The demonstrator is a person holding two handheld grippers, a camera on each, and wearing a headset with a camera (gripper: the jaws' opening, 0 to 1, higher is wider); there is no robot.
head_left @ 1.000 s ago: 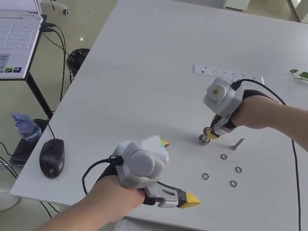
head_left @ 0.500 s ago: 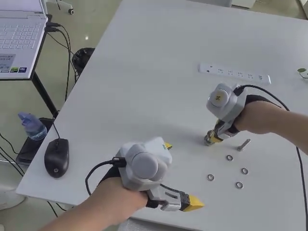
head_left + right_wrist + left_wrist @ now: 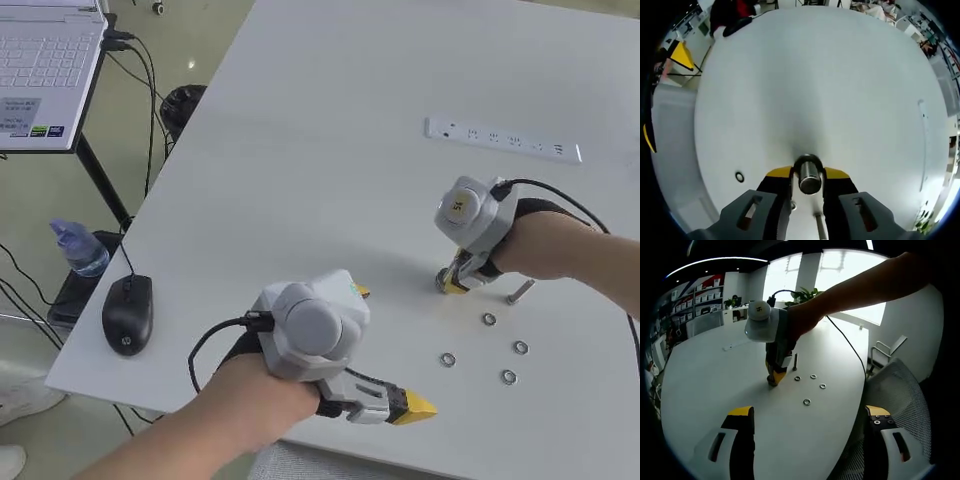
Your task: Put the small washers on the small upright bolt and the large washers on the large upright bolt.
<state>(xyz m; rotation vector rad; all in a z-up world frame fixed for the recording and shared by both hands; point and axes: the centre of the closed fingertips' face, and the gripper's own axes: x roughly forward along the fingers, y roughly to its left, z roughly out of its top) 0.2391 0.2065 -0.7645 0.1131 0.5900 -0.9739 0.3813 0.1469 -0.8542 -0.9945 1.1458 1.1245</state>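
Observation:
My right gripper [image 3: 452, 284] is shut on the large bolt [image 3: 809, 176], whose grey end [image 3: 443, 281] rests at the table surface. In the left gripper view the right gripper [image 3: 774, 377] points down at the table. The small bolt [image 3: 520, 292] lies flat just right of it. Several small washers lie loose in front of it, among them one [image 3: 489, 320] near the small bolt and one [image 3: 447, 360] nearer me; they also show as washers [image 3: 806, 401]. My left gripper [image 3: 390, 350] hovers open near the table's front edge, with nothing between its yellow fingertips [image 3: 741, 411].
A white power strip [image 3: 503, 140] lies at the back of the white table [image 3: 300, 150]. Off the left edge stand a laptop [image 3: 45, 60], a black mouse [image 3: 128, 315] and a plastic bottle [image 3: 78, 248]. A chair back [image 3: 895, 385] is beside the table.
The head camera has shifted, moving the whole picture. My right gripper keeps its hold on the large bolt at about the same spot by the washers. The left gripper stays open.

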